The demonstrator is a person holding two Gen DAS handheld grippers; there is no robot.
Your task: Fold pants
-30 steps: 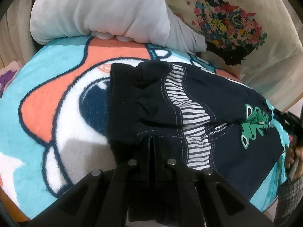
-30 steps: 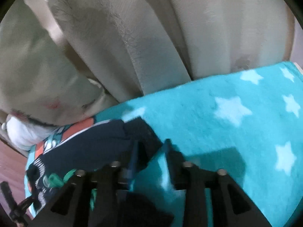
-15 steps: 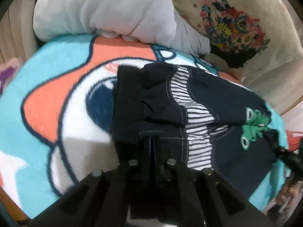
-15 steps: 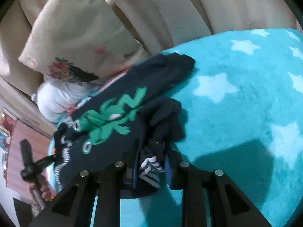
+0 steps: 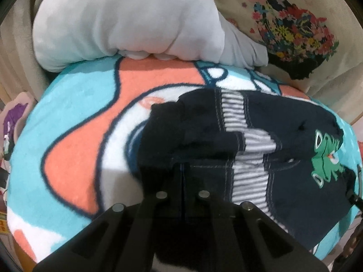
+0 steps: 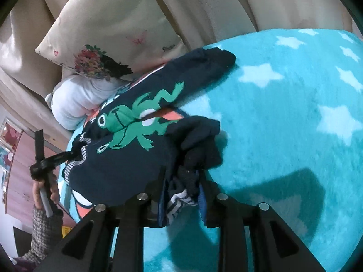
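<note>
Left gripper (image 5: 183, 176) clamped tight, angled steeply down; right gripper (image 6: 181, 188) opening, fabric between its jaws

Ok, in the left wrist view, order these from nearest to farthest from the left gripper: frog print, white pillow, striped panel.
1. striped panel, just right of the left gripper
2. frog print, far right on the pants
3. white pillow, at the top, beyond the blanket

Both grippers are matte black plastic, each with angular slotted arms studded with round silver screws (image 5: 161, 195), the right gripper's fingers (image 6: 202, 200) lined with blue pads, and the person's left hand (image 6: 45, 188) emerges from a grey-speckled knit sleeve (image 6: 44, 229).
</note>
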